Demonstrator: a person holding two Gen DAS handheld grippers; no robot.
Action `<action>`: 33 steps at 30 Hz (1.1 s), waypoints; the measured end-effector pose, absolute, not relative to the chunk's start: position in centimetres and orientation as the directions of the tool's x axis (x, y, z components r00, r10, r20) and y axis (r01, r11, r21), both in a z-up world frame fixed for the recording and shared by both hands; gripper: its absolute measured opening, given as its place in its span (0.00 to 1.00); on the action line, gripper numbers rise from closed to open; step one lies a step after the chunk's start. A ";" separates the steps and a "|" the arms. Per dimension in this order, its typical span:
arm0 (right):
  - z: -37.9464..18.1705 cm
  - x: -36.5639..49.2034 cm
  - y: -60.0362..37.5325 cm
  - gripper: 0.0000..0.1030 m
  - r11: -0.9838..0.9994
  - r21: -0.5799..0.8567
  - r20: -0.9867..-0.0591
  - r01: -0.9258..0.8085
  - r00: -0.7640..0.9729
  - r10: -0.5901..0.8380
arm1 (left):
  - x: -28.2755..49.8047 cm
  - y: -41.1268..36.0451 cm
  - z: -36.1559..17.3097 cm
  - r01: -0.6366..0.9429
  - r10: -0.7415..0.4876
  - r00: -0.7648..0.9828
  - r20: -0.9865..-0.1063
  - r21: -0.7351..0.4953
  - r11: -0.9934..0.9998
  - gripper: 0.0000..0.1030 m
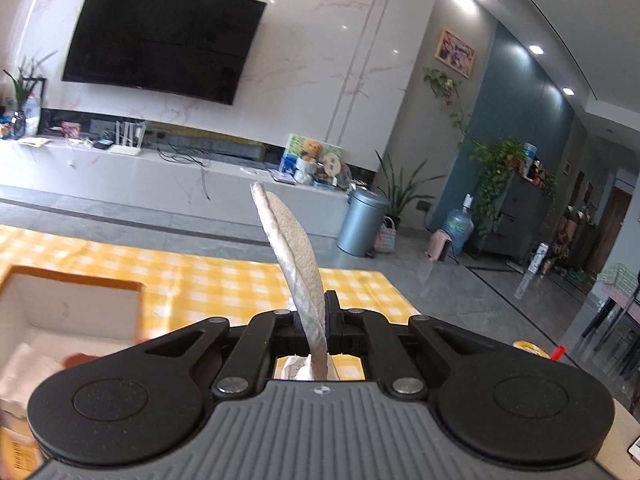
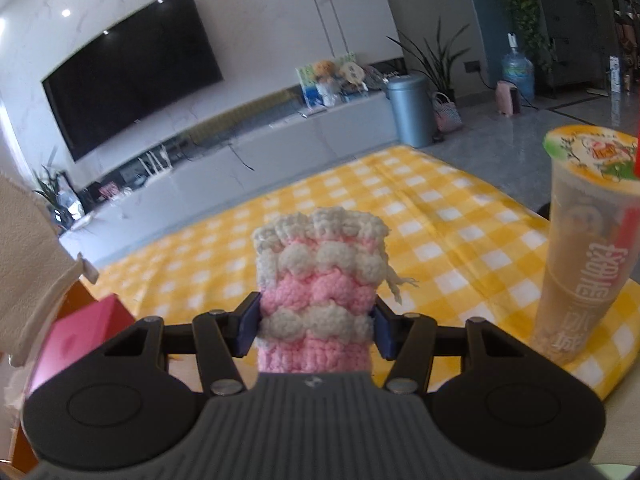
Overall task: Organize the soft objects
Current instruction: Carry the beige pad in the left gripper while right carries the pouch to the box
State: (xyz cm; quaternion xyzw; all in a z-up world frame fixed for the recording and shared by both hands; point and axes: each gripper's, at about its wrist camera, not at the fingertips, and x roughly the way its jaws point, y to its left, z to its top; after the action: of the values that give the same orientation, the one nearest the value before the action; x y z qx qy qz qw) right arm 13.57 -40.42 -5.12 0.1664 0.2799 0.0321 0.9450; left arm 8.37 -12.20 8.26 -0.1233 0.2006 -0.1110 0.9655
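Note:
My left gripper (image 1: 316, 320) is shut on a thin beige and grey cloth piece (image 1: 294, 252) that stands up edge-on between the jaws, above the yellow checked cloth (image 1: 224, 280). An open white cardboard box (image 1: 76, 308) lies to its lower left, with white soft material inside. My right gripper (image 2: 316, 324) is shut on a pink and white crocheted pouch (image 2: 320, 280), held upright above the checked cloth (image 2: 420, 208). A white fabric piece (image 2: 28, 264) hangs at the left edge of the right wrist view.
A sealed milk tea cup (image 2: 580, 248) with a red straw stands right of the right gripper. A pink box (image 2: 76, 336) sits at lower left. Beyond the cloth are grey floor, a TV cabinet (image 1: 160, 176), a metal bin (image 1: 362, 220) and plants.

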 end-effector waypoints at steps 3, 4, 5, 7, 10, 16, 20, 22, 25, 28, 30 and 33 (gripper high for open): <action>-3.6 12.7 -39.3 0.54 0.930 0.368 -0.460 -0.024 0.864 0.204 | 7.0 -9.6 9.3 0.139 -0.223 0.916 -0.334 -0.259 0.956 0.05; -3.0 12.4 -38.7 0.54 0.928 0.370 -0.440 -0.047 0.871 0.219 | 6.6 -8.7 9.7 0.125 -0.206 0.922 -0.327 -0.253 0.959 0.05; -2.2 12.1 -38.0 0.54 0.927 0.367 -0.420 -0.072 0.877 0.234 | 6.3 -8.0 9.9 0.110 -0.190 0.926 -0.325 -0.249 0.962 0.05; -0.9 11.5 -36.4 0.54 0.925 0.359 -0.389 -0.123 0.882 0.268 | 5.6 -6.4 10.0 0.074 -0.152 0.932 -0.329 -0.240 0.968 0.05; 1.1 10.5 -34.0 0.54 0.910 0.369 -0.347 -0.190 0.880 0.325 | 4.7 -4.2 9.6 0.040 -0.109 0.934 -0.341 -0.201 0.979 0.05; 4.1 9.4 -27.8 0.54 0.882 0.342 -0.318 -0.323 0.844 0.432 | 4.0 2.2 7.7 -0.090 -0.013 0.944 -0.331 -0.295 0.951 0.05; 5.3 9.7 -22.7 0.54 0.869 0.305 -0.347 -0.390 0.804 0.483 | 4.7 6.3 6.0 -0.161 0.029 0.931 -0.364 -0.338 0.927 0.05; 5.3 10.5 -20.2 0.54 0.858 0.303 -0.373 -0.414 0.777 0.507 | 5.1 8.6 5.2 -0.180 0.018 0.928 -0.372 -0.404 0.897 0.05; 4.7 12.7 -15.4 0.54 0.866 0.289 -0.441 -0.408 0.746 0.498 | 5.8 12.4 3.5 -0.160 -0.079 0.913 -0.401 -0.528 0.834 0.05; 3.5 14.7 -10.2 0.54 0.863 0.250 -0.511 -0.439 0.697 0.503 | 6.0 13.6 2.5 -0.172 -0.090 0.891 -0.446 -0.514 0.840 0.05; 2.4 16.0 -7.2 0.54 0.856 0.230 -0.573 -0.463 0.647 0.504 | 5.7 14.0 2.0 -0.208 -0.052 0.881 -0.470 -0.484 0.850 0.05; 0.7 17.5 -3.5 0.54 0.867 0.147 -0.648 -0.477 0.615 0.449 | 5.2 14.9 1.7 -0.241 -0.028 0.880 -0.474 -0.497 0.834 0.05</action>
State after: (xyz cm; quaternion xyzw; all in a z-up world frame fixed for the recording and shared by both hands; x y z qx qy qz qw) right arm 17.50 -3.55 0.65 -0.0197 0.3550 0.2574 0.8985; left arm 5.22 14.88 1.68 -0.2827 0.2382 0.0573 0.9274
